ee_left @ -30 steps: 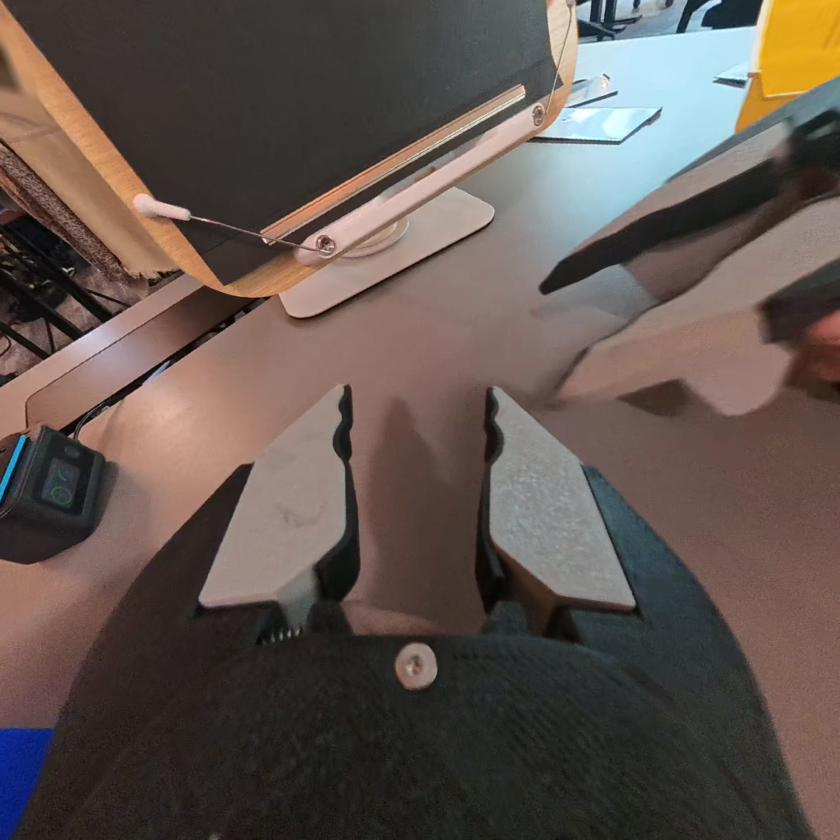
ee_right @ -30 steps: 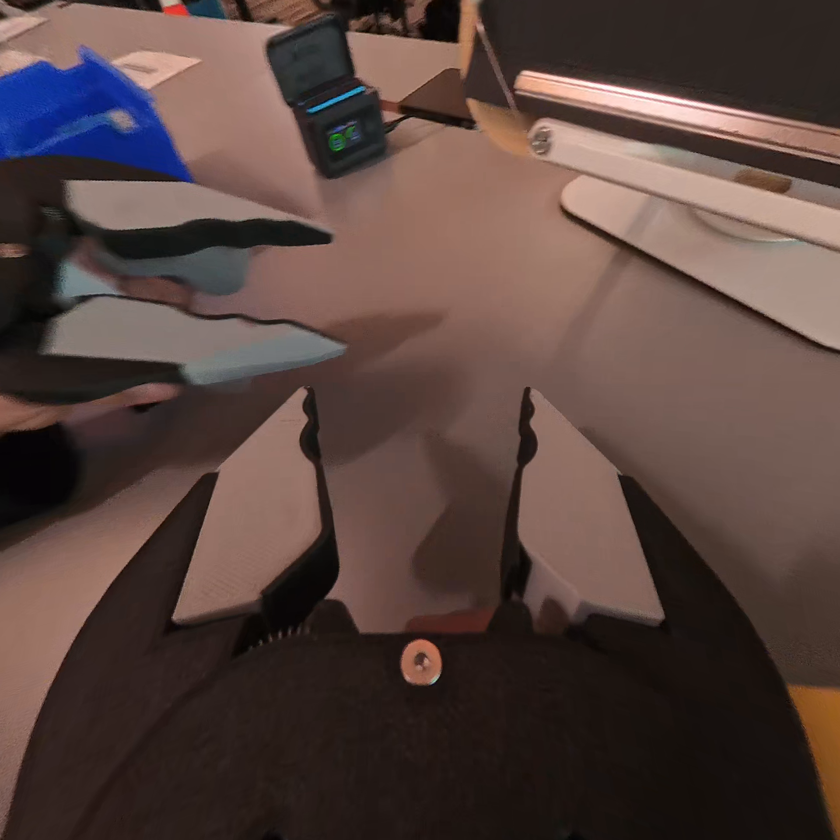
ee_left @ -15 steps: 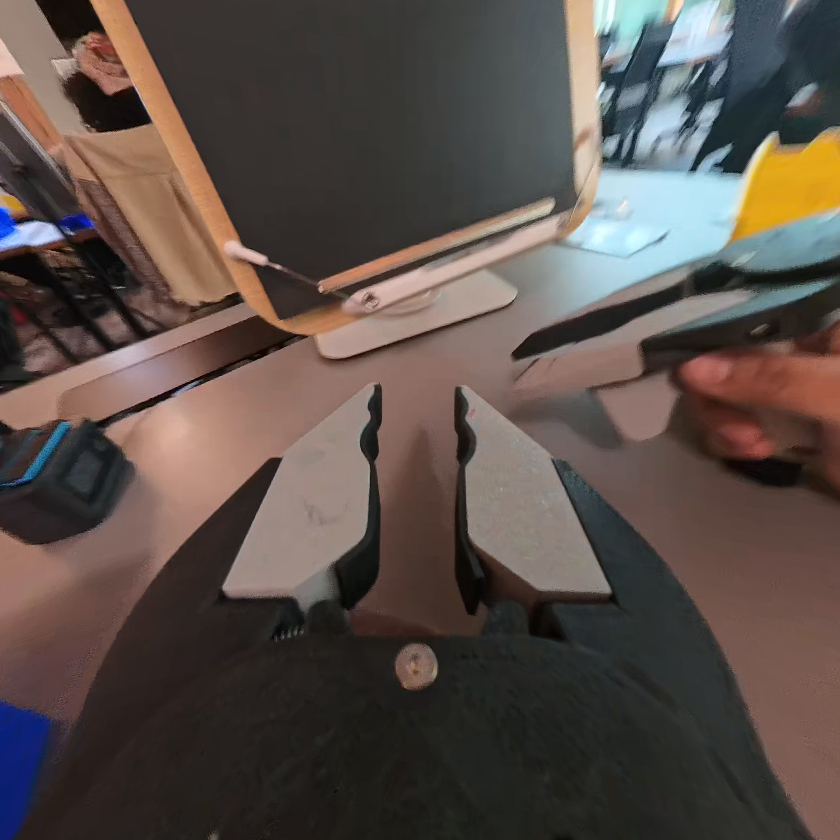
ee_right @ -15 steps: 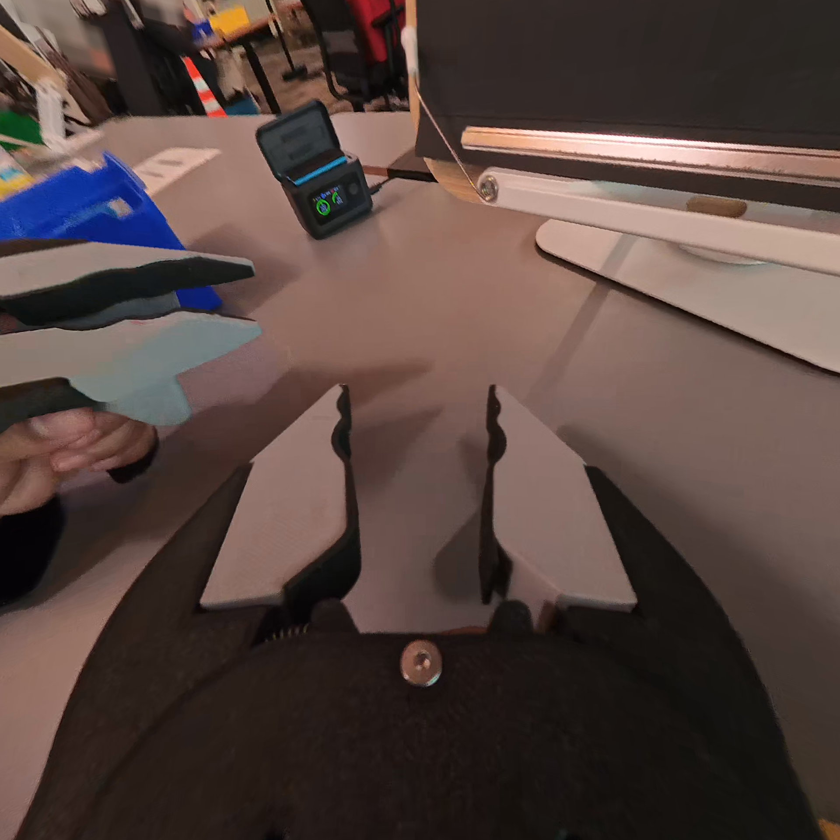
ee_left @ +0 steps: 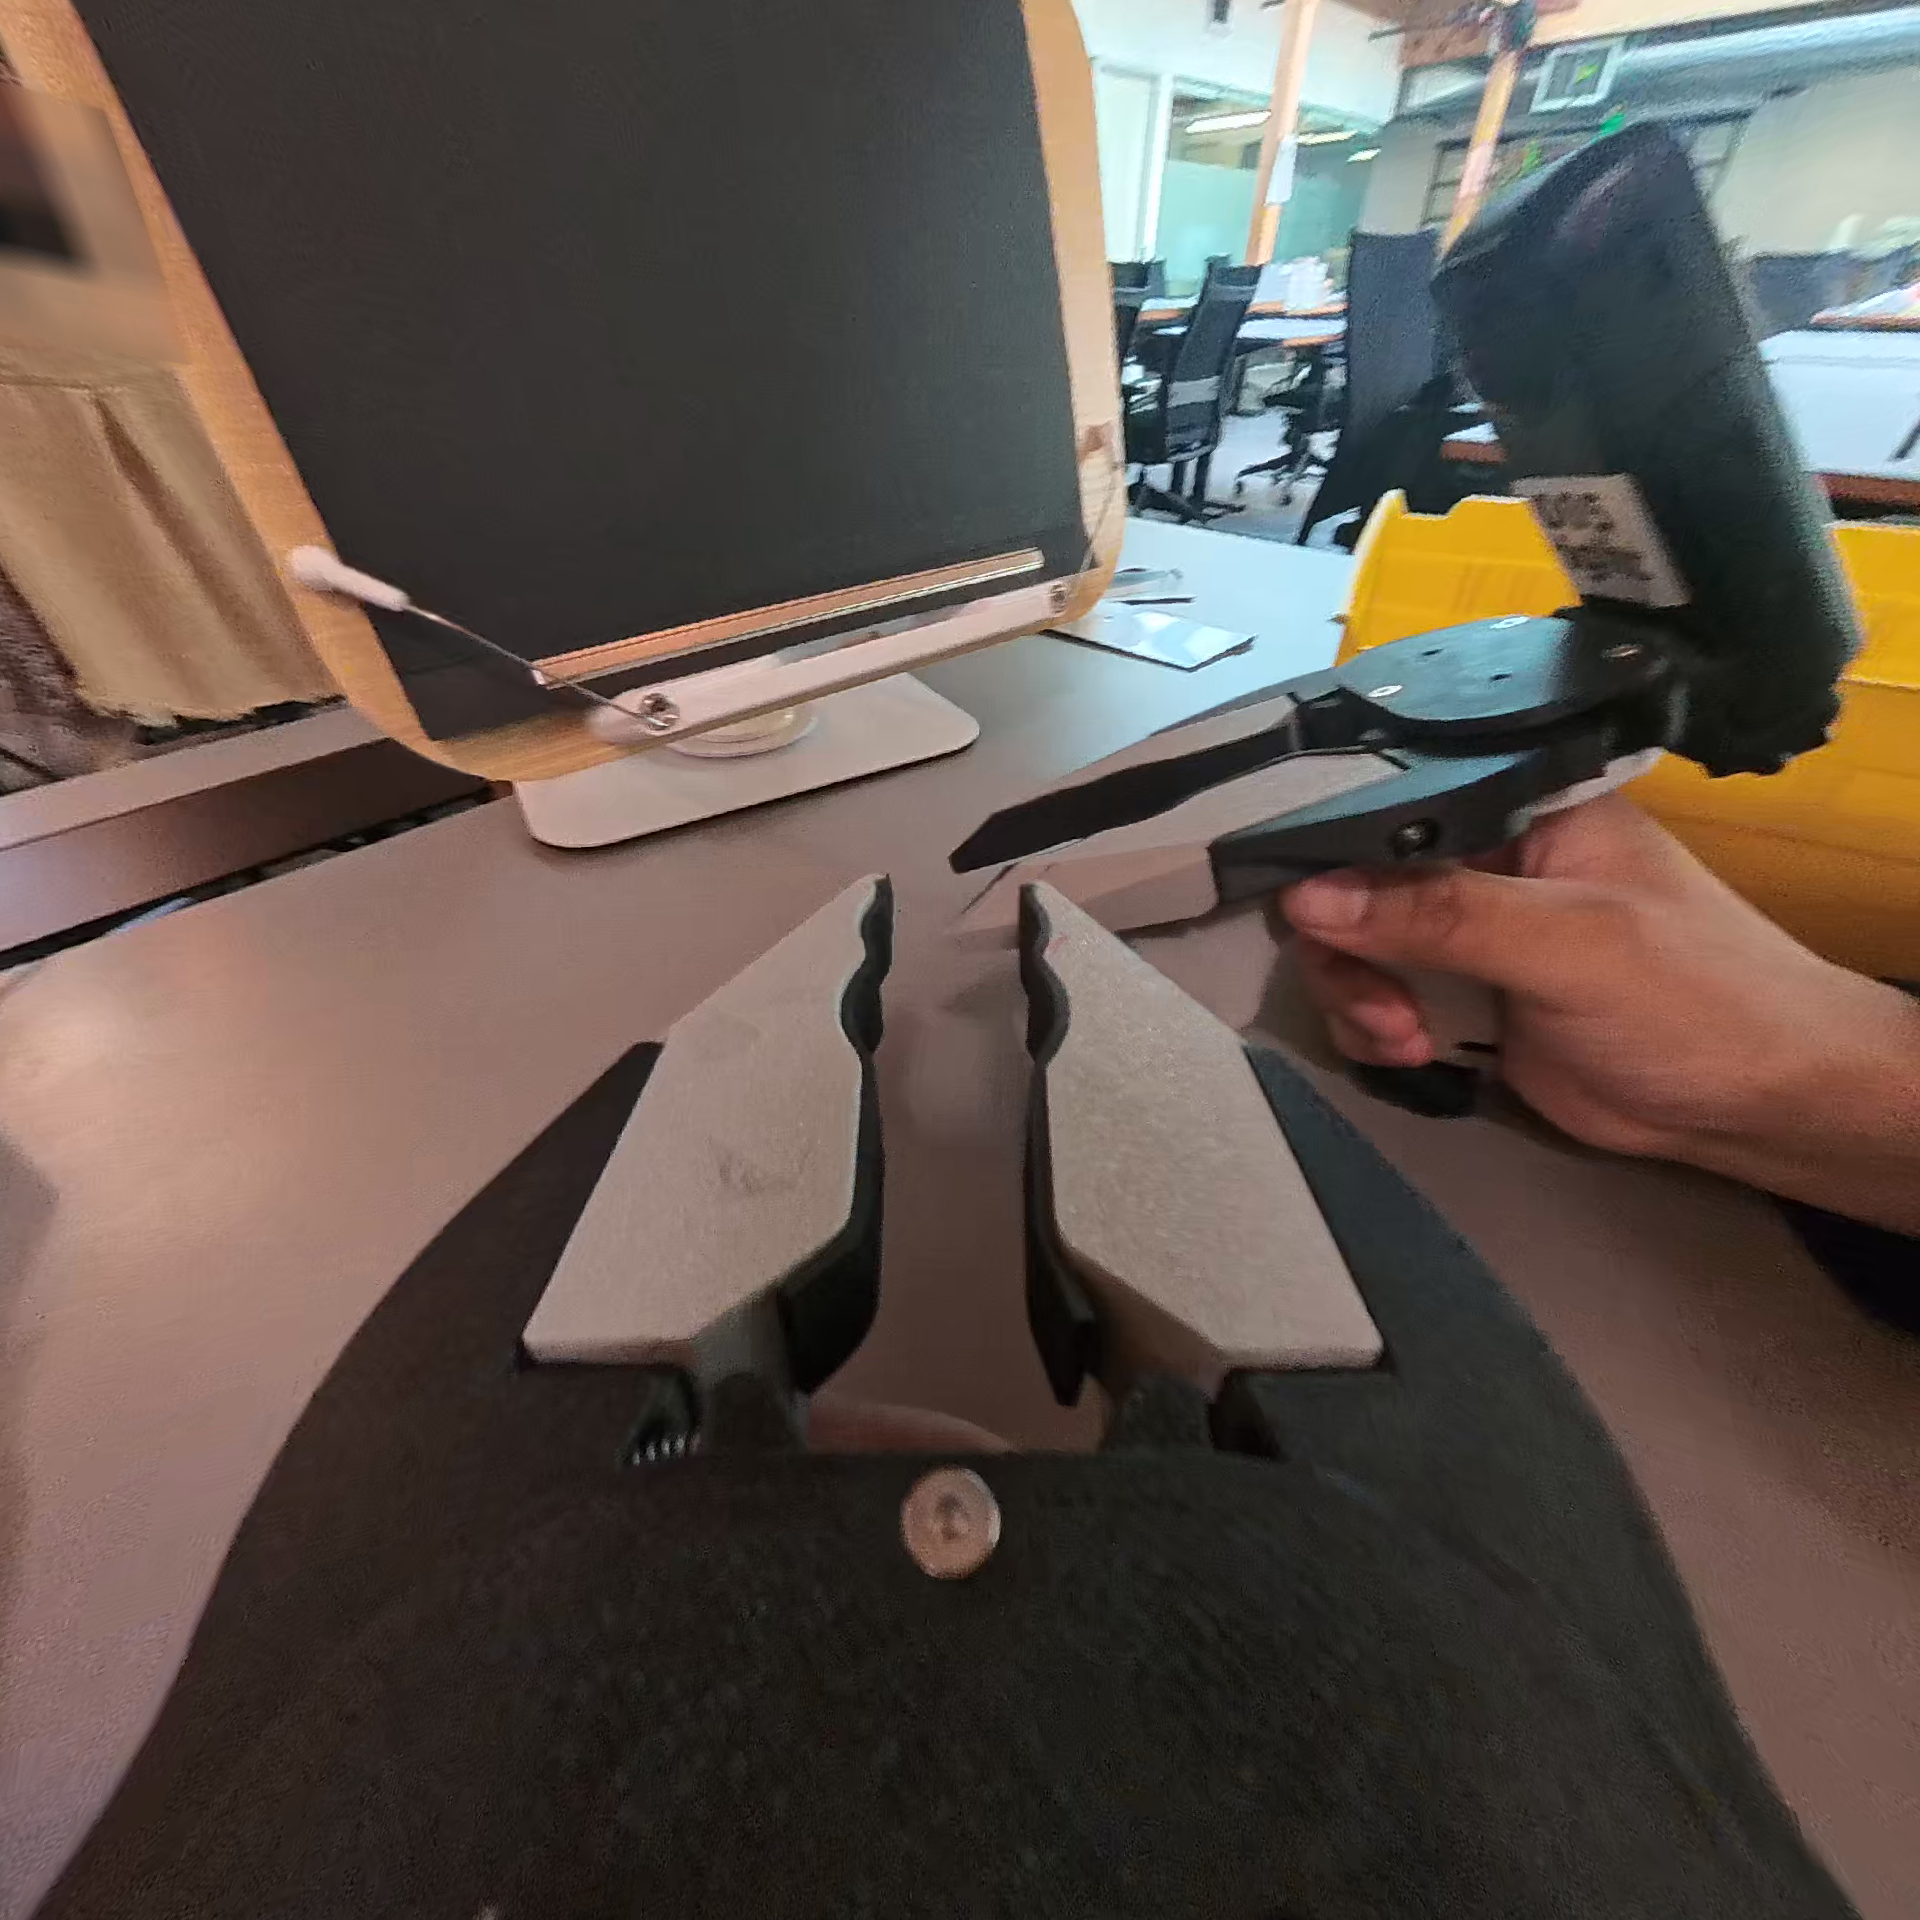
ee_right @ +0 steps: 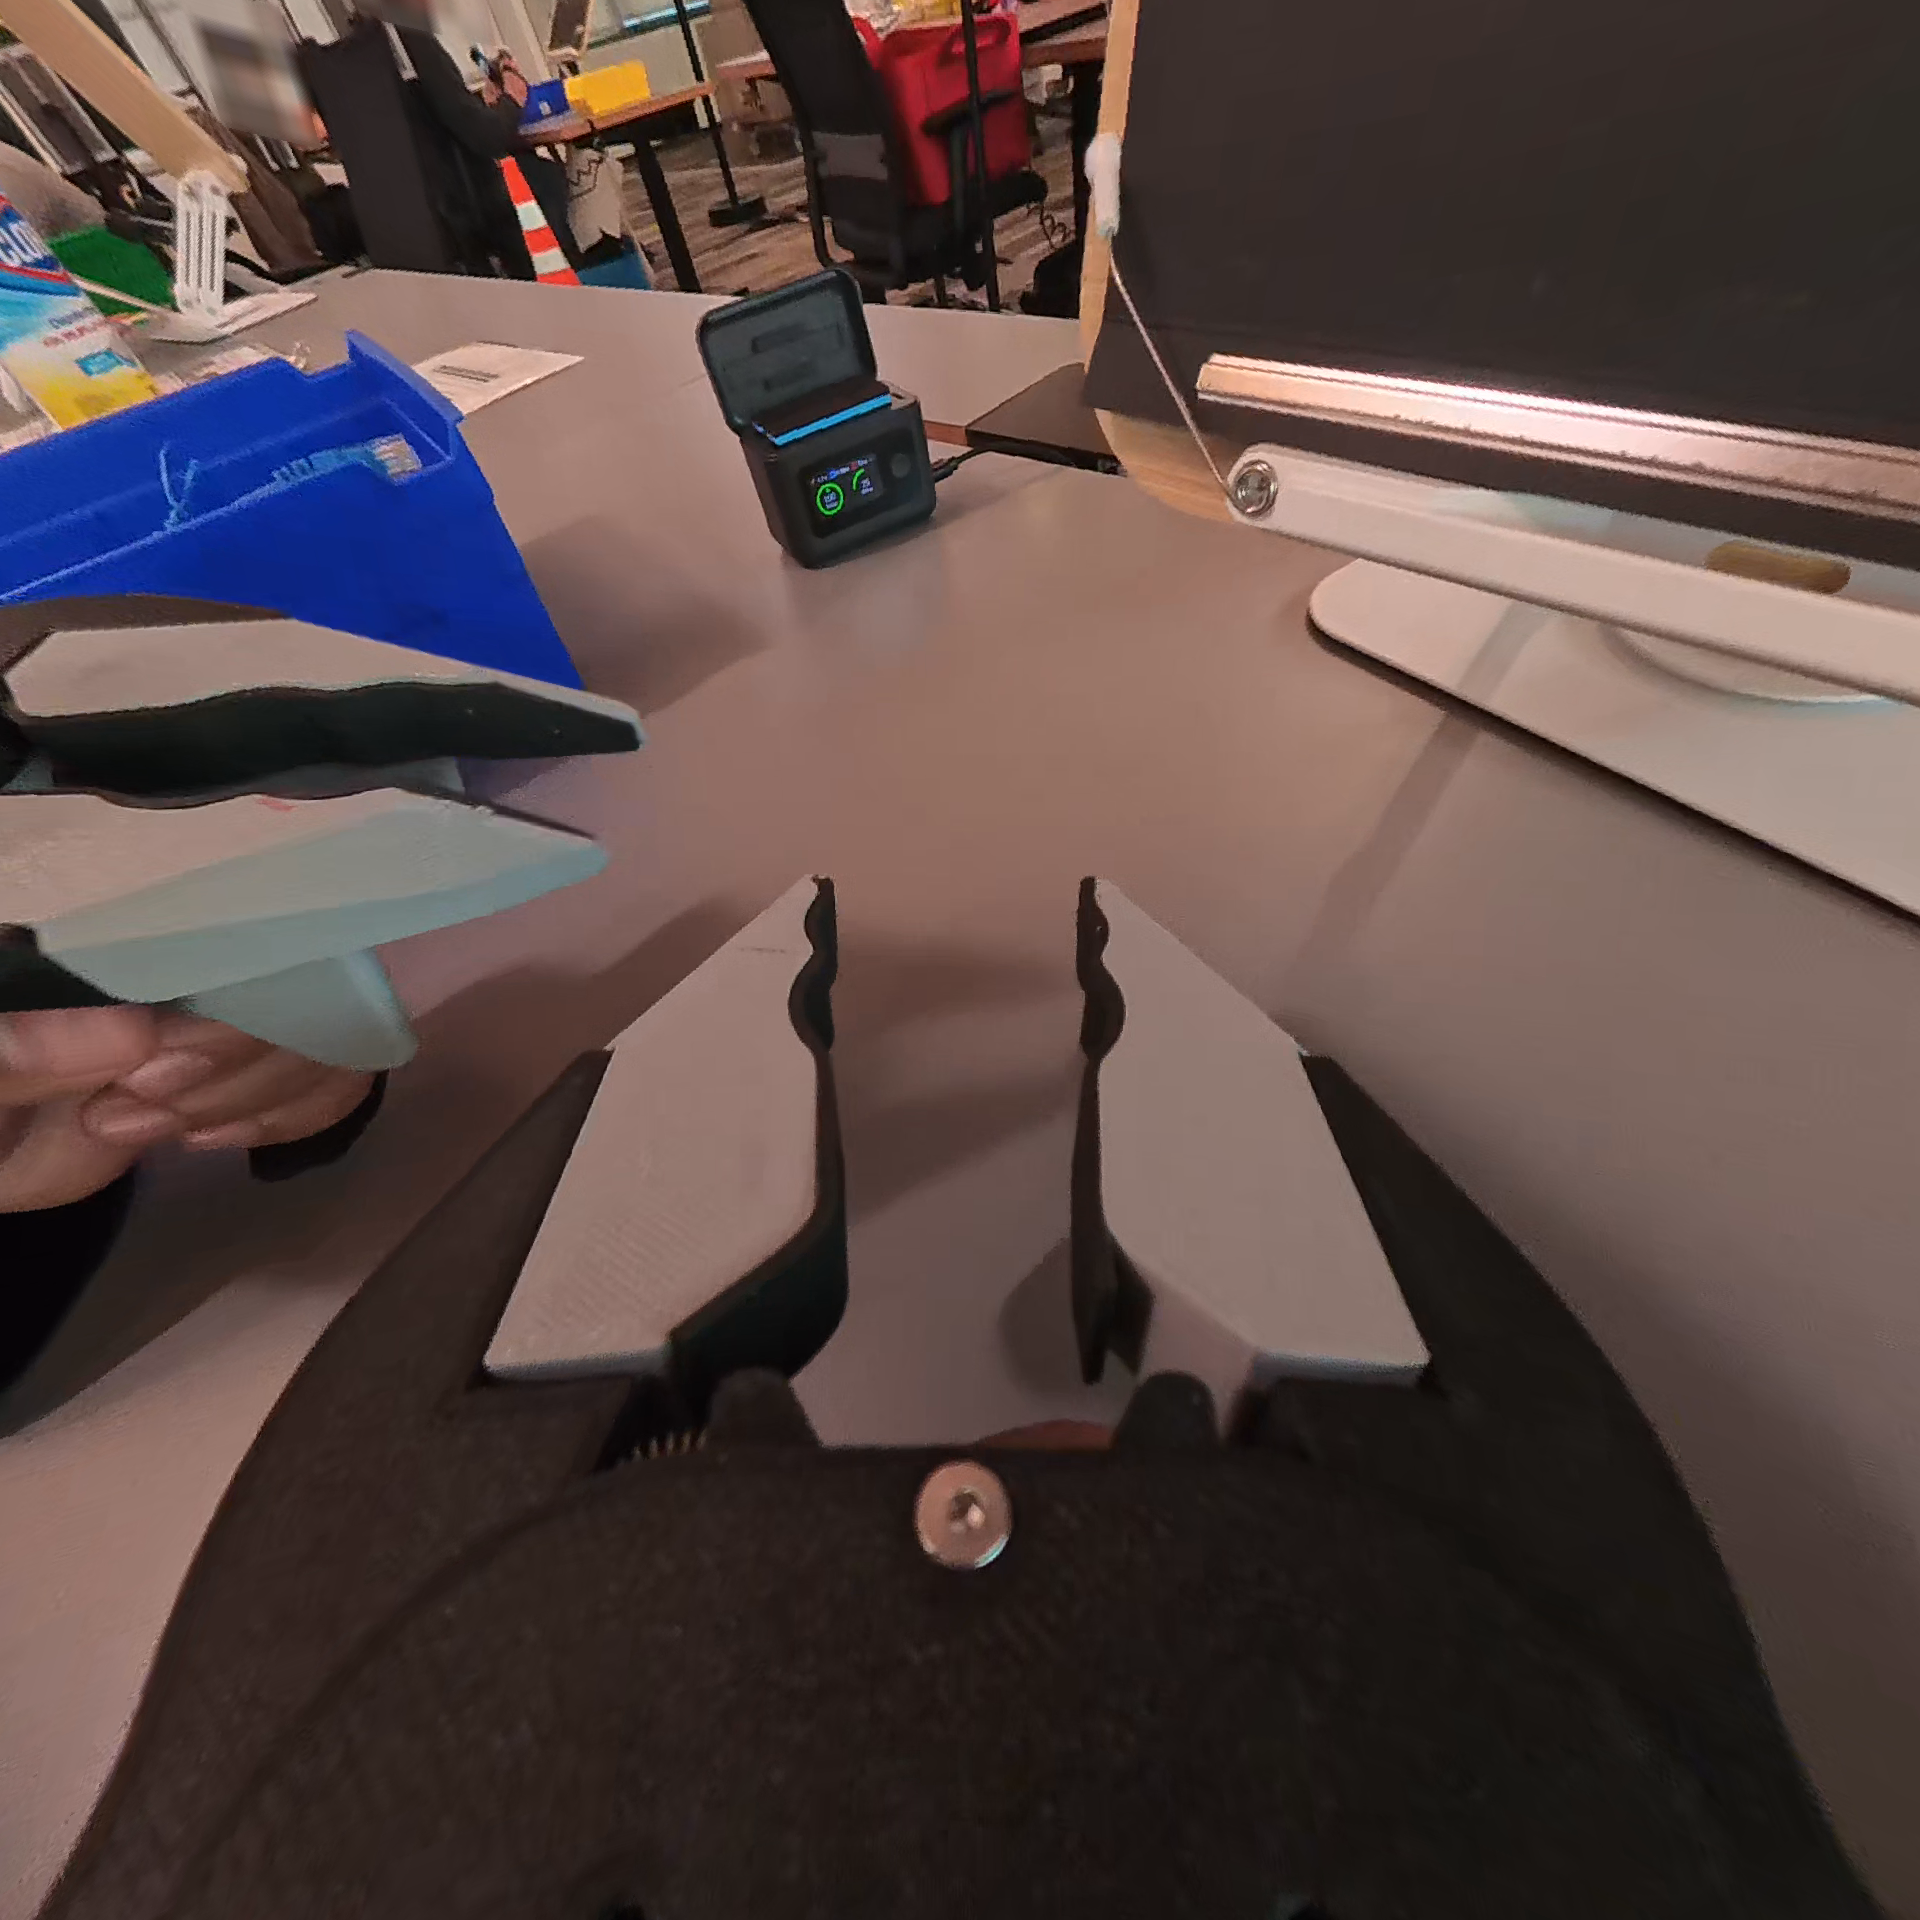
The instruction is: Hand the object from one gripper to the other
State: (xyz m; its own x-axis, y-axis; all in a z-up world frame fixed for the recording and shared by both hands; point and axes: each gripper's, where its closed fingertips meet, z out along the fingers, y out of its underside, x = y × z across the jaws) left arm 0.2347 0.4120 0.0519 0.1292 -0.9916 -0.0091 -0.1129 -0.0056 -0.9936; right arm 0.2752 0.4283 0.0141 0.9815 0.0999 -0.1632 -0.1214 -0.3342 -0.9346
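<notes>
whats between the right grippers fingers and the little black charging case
Only bare table, seen in the right wrist view; nothing lies between the right gripper and the charging case.

1. This is an open-plan office that doubles as a lab workspace.
2. In the left wrist view, rows of long desks (ee_left: 1299,312) with black swivel chairs (ee_left: 1195,384) fill the far room, under exposed pipes and glass partitions.
3. A monitor (ee_left: 623,312) on a white stand stands toward the far edge of the grey table (ee_left: 260,1039).
4. In the right wrist view, a blue bin (ee_right: 260,520) sits near the table's left edge, and a small black charging case (ee_right: 842,468) with a lit screen stands farther back.
5. A yellow bin (ee_left: 1766,810) sits at the table's right side.
6. Behind the table are an orange-and-white traffic cone (ee_right: 540,229), a red-backed chair (ee_right: 935,114) and a person seated at another desk (ee_right: 644,104).
</notes>
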